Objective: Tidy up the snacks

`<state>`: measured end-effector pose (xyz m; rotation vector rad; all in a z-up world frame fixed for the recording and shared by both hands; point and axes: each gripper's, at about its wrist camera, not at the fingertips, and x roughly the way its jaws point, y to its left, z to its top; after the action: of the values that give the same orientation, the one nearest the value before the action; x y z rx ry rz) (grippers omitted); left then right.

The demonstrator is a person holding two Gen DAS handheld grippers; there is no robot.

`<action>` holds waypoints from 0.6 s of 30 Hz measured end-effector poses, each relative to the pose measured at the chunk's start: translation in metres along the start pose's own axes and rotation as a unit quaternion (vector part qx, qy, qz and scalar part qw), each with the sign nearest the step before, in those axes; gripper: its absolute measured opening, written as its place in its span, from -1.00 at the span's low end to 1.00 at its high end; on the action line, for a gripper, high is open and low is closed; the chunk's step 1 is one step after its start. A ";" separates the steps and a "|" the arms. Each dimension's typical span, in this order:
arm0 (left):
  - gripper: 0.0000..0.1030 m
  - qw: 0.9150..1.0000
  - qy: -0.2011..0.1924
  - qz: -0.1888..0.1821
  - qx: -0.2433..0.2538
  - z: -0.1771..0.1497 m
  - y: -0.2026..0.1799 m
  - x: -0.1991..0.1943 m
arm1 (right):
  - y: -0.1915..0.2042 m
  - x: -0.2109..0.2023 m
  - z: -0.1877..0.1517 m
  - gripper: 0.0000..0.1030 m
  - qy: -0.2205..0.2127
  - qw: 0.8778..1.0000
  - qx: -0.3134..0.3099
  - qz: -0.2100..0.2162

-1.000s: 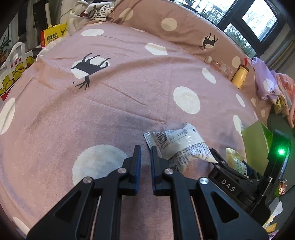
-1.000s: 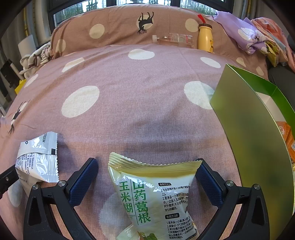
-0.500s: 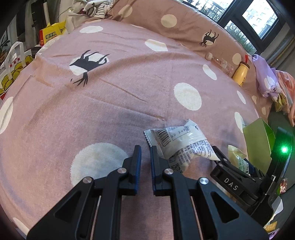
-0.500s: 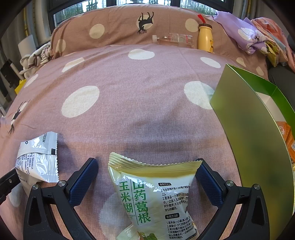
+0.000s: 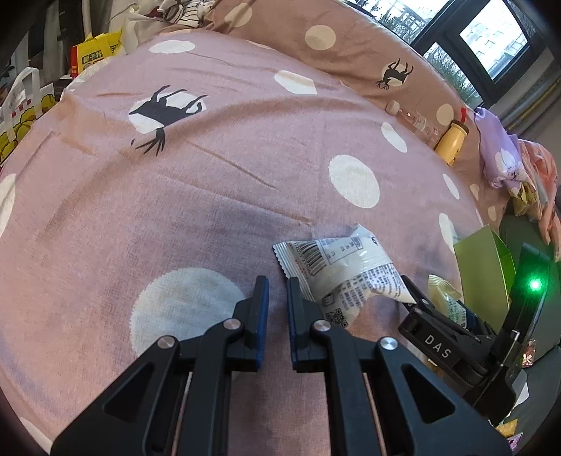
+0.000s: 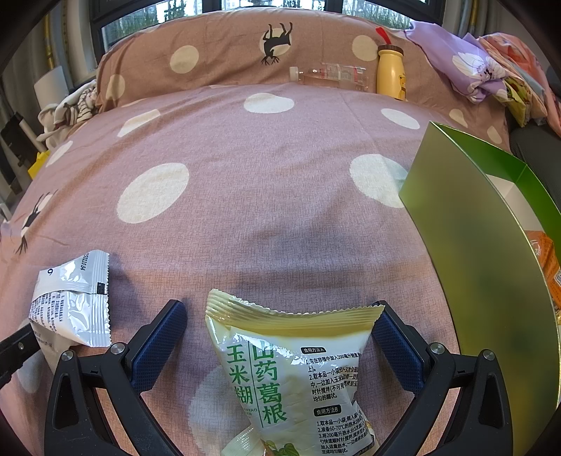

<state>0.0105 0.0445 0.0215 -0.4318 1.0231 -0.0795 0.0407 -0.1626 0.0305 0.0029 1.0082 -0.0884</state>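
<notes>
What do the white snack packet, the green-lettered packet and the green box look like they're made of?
White snack packet: looks like glossy plastic film, given its crinkles, glare and serrated sealed edge.
Green-lettered packet: also shiny plastic film, with a ribbed heat-sealed top; it lies between the open right gripper's fingers.
Green box: probably coated cardboard, with flat stiff walls, a soft sheen and a white inside.

Soft daylight from the windows behind the pillow lights the bedspread evenly, casting faint grey shadows near its front edge, with glare on the white packet, a blurred green box, and strong fisheye bending with dark corners.
</notes>
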 end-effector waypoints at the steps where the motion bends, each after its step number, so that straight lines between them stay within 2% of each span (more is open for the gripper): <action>1: -0.83 1.000 0.000 0.003 0.003 0.000 -0.001 0.000 | 0.000 0.000 0.000 0.99 0.000 1.000 0.000 0.000; 18: -0.81 1.000 -0.001 0.010 0.014 0.001 -0.003 0.001 | 0.000 0.000 0.000 0.99 0.000 1.000 0.000 0.000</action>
<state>0.0118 0.0416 0.0223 -0.3971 1.0231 -0.0757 0.0407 -0.1621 0.0306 0.0027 1.0077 -0.0882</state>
